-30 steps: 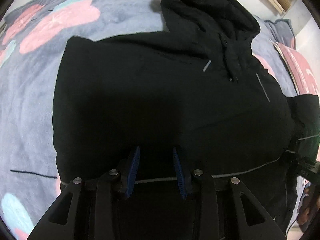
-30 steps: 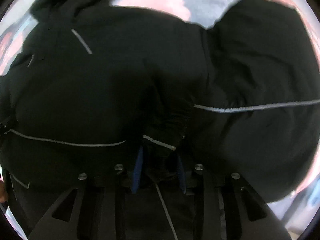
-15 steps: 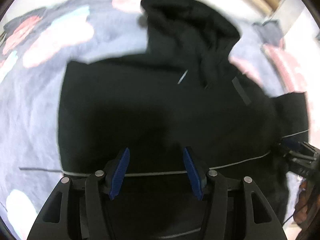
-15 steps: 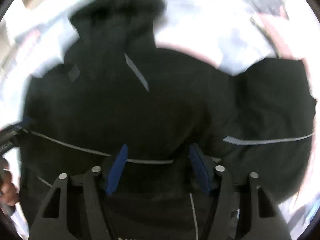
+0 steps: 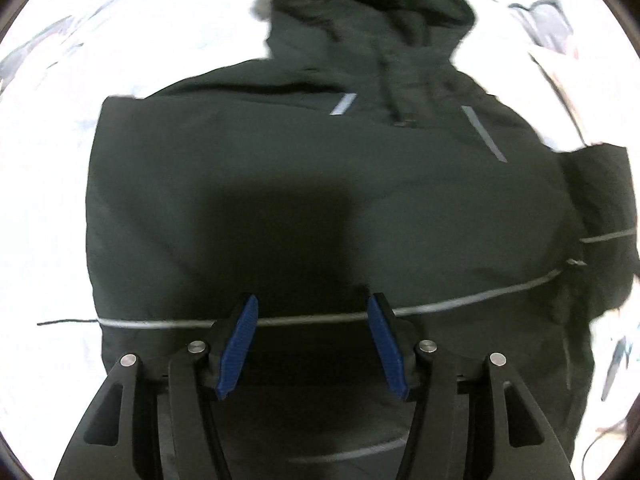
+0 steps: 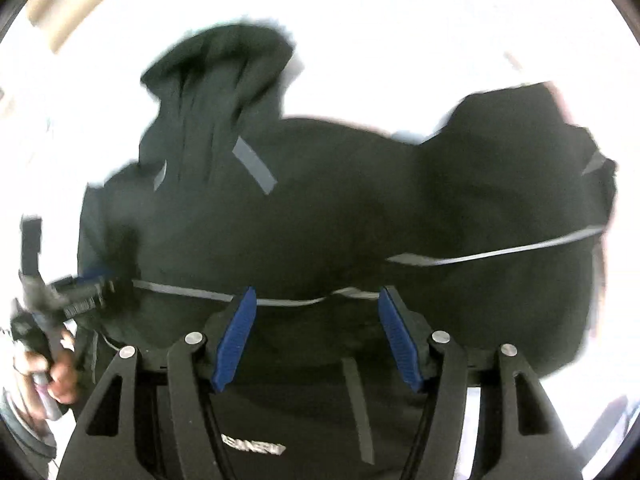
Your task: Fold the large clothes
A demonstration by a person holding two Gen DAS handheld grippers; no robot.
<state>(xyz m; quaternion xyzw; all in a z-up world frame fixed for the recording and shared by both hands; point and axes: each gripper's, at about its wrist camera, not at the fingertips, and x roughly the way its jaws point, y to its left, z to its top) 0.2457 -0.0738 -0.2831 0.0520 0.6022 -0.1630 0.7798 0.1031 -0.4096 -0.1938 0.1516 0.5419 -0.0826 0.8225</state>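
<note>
The black hooded jacket [image 5: 320, 184] lies spread on the pale bedcover [image 5: 44, 208], front up, hood [image 5: 360, 4] at the far end. I judge the fold to be partly done. On my left side the jacket's edge runs straight and no sleeve sticks out past it, so that sleeve looks tucked in. On my right side a sleeve [image 6: 516, 184] bulges out beyond the body in a rumpled mass and wants folding across. The lower part, nearest me, seems to be doubled up over the body along the reflective piping [image 5: 460, 302], though I can't be sure in the dark cloth. The hood is not yet folded down.

My left gripper [image 5: 312, 340] hangs above the jacket near that piping, its blue pads [image 5: 238, 344] spread apart and nothing between them. The cloth lies below and beyond the tips, not touching as far as I can see.

My right gripper [image 6: 318, 336] is likewise parted and empty, over the jacket's middle, with the piping passing behind its pads [image 6: 236, 336] and the loose sleeve off to the right of it. From there I see my left hand [image 6: 48, 372] at the jacket's left edge.
</note>
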